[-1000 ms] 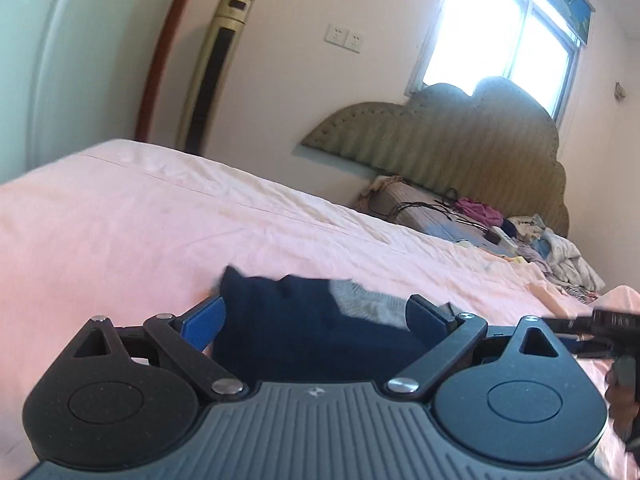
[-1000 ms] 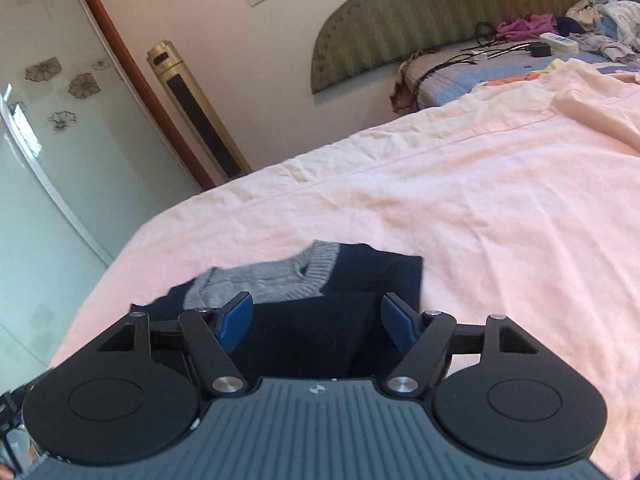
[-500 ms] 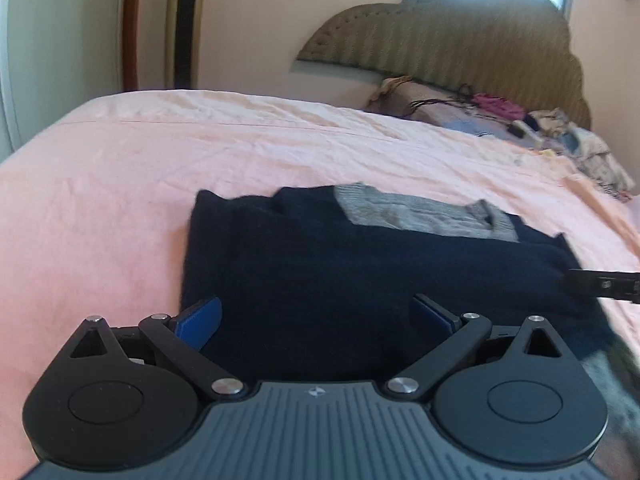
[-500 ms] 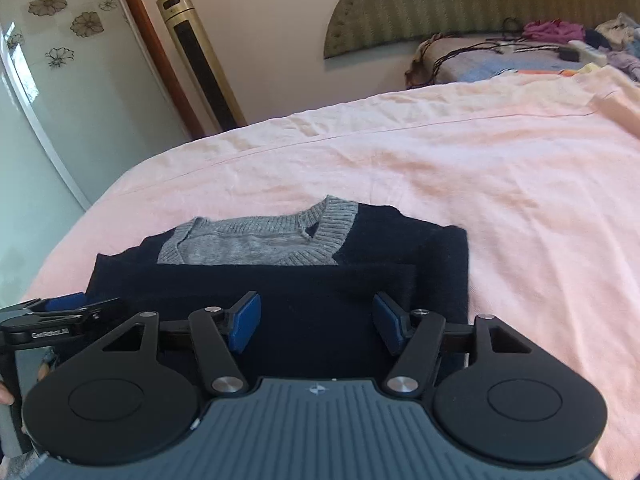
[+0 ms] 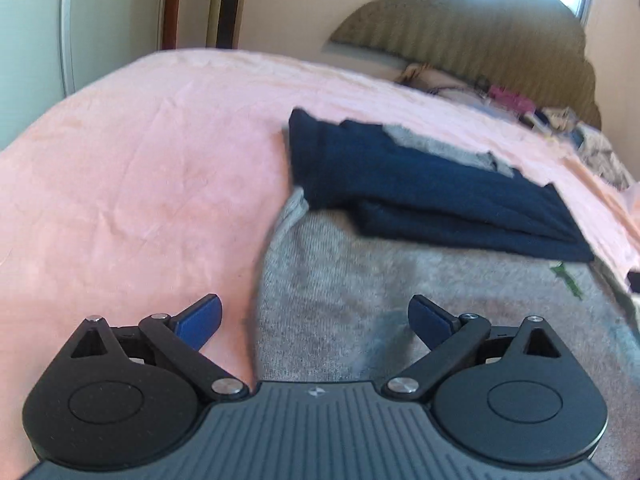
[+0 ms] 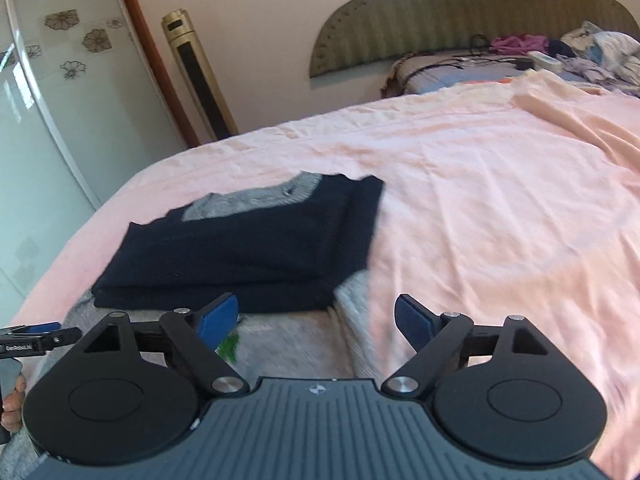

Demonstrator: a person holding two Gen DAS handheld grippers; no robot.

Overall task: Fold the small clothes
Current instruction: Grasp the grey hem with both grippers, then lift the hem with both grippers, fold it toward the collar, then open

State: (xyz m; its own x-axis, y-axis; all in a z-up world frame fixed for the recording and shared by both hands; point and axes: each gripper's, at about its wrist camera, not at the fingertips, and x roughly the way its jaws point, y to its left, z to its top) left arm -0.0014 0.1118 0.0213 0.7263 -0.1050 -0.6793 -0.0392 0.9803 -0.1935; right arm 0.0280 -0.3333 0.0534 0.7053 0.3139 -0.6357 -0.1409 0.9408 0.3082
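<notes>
Navy knit sweater with grey collar (image 6: 248, 248) lies folded just ahead of both claws. Left gripper (image 5: 316, 320) gapes empty; right gripper (image 6: 316, 320) is opening, empty. Next, I judge: grasping the grey knit garment (image 5: 360, 304) beneath them.

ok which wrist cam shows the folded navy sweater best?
Right wrist. The navy sweater sits whole and near centre, grey collar and stacked folds visible, lying partly on the grey garment. Left wrist shows it off to the right, blurrier and at a flatter angle.
</notes>
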